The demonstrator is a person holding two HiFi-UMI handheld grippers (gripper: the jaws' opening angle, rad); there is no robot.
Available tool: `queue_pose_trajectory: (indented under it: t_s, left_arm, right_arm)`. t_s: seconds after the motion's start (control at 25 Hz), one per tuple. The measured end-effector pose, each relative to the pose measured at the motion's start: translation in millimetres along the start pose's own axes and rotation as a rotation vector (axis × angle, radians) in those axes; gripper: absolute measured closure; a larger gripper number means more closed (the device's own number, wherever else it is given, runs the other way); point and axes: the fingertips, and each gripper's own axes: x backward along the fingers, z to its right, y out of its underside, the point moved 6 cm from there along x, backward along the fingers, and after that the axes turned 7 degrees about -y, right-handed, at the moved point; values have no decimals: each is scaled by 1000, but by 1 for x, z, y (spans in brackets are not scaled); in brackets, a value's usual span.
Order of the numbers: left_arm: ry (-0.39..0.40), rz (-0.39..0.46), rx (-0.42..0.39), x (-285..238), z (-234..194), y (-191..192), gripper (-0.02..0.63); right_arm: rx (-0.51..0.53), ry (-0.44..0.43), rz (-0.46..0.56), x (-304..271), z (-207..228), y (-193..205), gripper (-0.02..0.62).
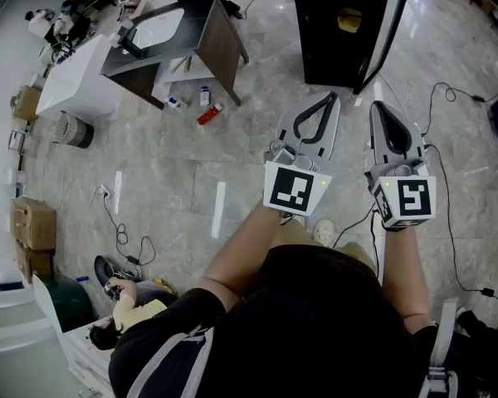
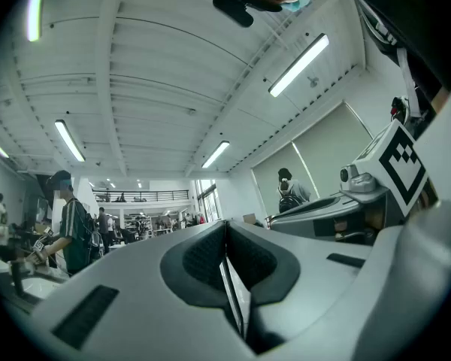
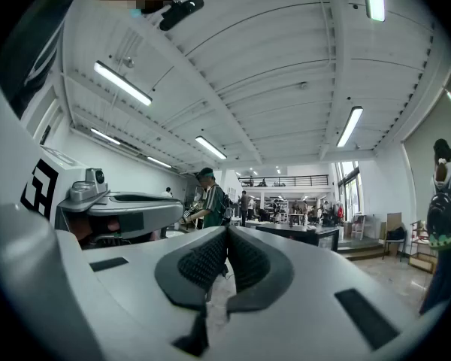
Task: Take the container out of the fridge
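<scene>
A black fridge (image 1: 328, 52) stands on the floor ahead of me, its door (image 1: 388, 33) swung open to the right. Inside, on a shelf, sits a yellowish container (image 1: 349, 20). My left gripper (image 1: 330, 98) and right gripper (image 1: 377, 106) are held side by side short of the fridge, both pointing toward it. Each is shut with nothing between its jaws. In the left gripper view the left gripper (image 2: 225, 232) points up at the ceiling, and the right gripper (image 3: 225, 235) does the same in its own view. The fridge does not show in either gripper view.
A dark table (image 1: 183, 36) and a white box (image 1: 79, 77) stand at the far left, with bottles (image 1: 204, 96) and a red item (image 1: 209, 114) on the floor beside them. Cables (image 1: 448, 164) trail at the right. Cardboard boxes (image 1: 33, 222) and a person (image 1: 137, 305) are at the near left.
</scene>
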Motion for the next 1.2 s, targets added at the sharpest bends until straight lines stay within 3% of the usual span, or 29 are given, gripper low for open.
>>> queue_pose_trajectory:
  t_s: [1.2]
  left_arm:
    - [131, 74, 25, -11, -114, 27, 581]
  right_arm:
    - [71, 97, -26, -99, -56, -15, 560]
